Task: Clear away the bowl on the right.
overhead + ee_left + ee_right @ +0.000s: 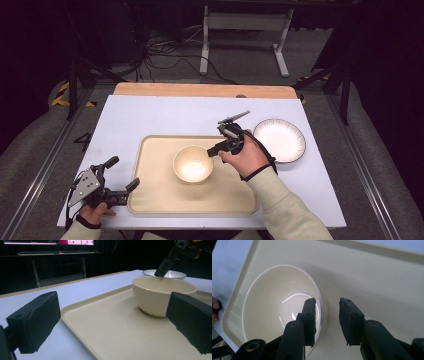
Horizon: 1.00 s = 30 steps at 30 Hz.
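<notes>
A cream bowl [193, 163] stands upright and empty on a cream tray [155, 192]. My right gripper [212, 150] is at the bowl's right rim. In the right gripper view the right gripper [327, 312] is open and straddles the rim of the bowl [274, 307], one jaw over the inside and the other outside above the tray [374, 277]. My left gripper [124, 172] is open at the tray's front left corner. The left gripper [112, 322] has its jaws spread wide over the tray's edge [75, 322], with the bowl [160, 295] ahead of it.
A white plate with a dark rim [279, 140] lies on the white table right of the tray; the same plate [165, 273] sits behind the bowl in the left gripper view. A wooden strip [200, 90] runs along the table's far edge. Cables and a stand are on the floor beyond.
</notes>
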### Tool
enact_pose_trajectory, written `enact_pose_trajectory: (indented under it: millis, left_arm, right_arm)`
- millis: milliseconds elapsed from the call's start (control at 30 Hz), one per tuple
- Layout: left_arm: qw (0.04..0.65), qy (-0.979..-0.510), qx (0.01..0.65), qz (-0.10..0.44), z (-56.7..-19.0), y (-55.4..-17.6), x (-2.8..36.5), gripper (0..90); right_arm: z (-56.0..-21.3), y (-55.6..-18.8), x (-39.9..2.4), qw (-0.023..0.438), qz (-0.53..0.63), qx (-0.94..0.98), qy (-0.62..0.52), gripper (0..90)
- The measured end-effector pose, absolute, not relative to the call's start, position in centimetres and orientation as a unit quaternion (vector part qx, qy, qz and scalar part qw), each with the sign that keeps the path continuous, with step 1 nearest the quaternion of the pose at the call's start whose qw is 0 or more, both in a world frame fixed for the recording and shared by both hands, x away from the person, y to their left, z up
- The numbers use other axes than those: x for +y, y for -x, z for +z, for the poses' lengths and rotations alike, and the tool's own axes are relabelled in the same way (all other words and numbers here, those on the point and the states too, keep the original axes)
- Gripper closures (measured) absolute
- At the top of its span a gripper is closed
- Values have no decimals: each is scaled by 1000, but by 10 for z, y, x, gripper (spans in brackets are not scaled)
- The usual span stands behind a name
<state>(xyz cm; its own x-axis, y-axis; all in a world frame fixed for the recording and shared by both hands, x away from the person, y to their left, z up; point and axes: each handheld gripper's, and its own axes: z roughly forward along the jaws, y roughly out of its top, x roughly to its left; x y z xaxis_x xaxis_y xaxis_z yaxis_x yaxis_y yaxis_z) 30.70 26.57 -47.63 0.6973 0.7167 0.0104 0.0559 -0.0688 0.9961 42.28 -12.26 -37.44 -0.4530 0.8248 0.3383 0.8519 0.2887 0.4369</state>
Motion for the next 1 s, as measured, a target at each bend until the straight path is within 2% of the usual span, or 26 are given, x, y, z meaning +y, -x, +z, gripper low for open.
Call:
enact_pose_trajectory:
  millis: [133,433,1000]
  left_arm:
    - [622,-679,286,265,-476,-307,265,2]
    - [621,-679,287,265,-476,-307,265,2]
    - [620,-681,285,268,-476,-307,265,2]
  right_arm:
    - [-371,-414,-128,-17,-328,-816,475,581]
    - [-367,-400,-148,-38,-368,-817,441,557]
    - [-369,-374,-188,-117,-480,-803,334,477]
